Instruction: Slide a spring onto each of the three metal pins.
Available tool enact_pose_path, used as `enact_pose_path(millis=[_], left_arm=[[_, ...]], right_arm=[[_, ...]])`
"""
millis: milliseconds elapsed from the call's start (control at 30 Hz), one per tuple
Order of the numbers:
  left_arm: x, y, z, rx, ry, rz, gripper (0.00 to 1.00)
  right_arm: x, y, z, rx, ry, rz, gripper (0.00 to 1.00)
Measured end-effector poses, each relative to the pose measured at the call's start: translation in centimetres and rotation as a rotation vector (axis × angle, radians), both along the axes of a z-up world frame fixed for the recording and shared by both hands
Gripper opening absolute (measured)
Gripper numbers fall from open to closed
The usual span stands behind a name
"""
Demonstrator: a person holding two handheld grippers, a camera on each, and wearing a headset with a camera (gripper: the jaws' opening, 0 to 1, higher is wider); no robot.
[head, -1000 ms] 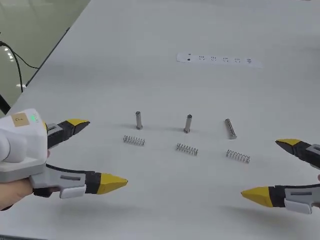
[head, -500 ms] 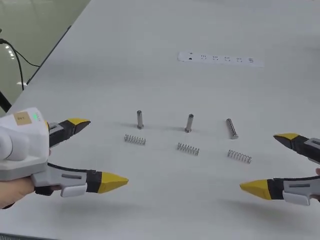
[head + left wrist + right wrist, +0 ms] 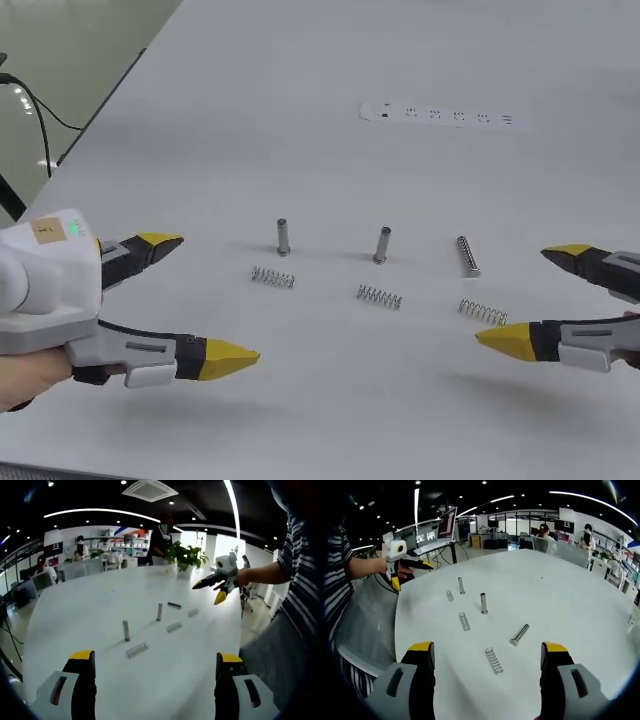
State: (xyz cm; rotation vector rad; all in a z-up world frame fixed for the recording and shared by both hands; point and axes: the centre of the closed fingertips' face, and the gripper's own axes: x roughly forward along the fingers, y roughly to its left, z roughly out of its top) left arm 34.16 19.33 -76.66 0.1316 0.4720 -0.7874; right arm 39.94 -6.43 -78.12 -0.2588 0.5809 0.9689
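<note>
Head view: we hold the left gripper (image 3: pixel 212 297) and right gripper (image 3: pixel 515 295) over the white table (image 3: pixel 330 400), both with jaws wide apart and nothing in them. Left pin (image 3: pixel 283 237) and middle pin (image 3: pixel 383 244) stand upright; right pin (image 3: pixel 467 256) lies flat. Left spring (image 3: pixel 272 278), middle spring (image 3: pixel 379 296) and right spring (image 3: pixel 482 312) each lie just in front of their pin, not touching it. Right gripper's lower tip is near the right spring. Power strip (image 3: pixel 436 116) sits well behind.
</note>
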Motion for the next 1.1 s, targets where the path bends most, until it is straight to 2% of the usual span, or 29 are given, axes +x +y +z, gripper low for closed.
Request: enact_pose_path(millis=[333, 533, 767, 1100], left_arm=[[0.0, 0.1, -0.2, -0.001, 0.004, 0.002, 0.98], [0.2, 0.3, -0.2, -0.001, 0.004, 0.008, 0.98], [0.3, 0.2, -0.2, -0.001, 0.006, 0.007, 0.98], [0.3, 0.3, -0.4, -0.004, 0.01, 0.011, 0.98]], right_arm=[[2.3, 0.2, 0.7, 0.004, -0.004, -0.029, 0.81], [3.7, 0.7, 0.8, -0.011, 0.006, -0.035, 0.74], [4.8, 1.2, 0.3, -0.026, 0.046, -0.051, 0.65], [6.7, 1.4, -0.5, -0.064, 0.132, -0.104, 0.52]])
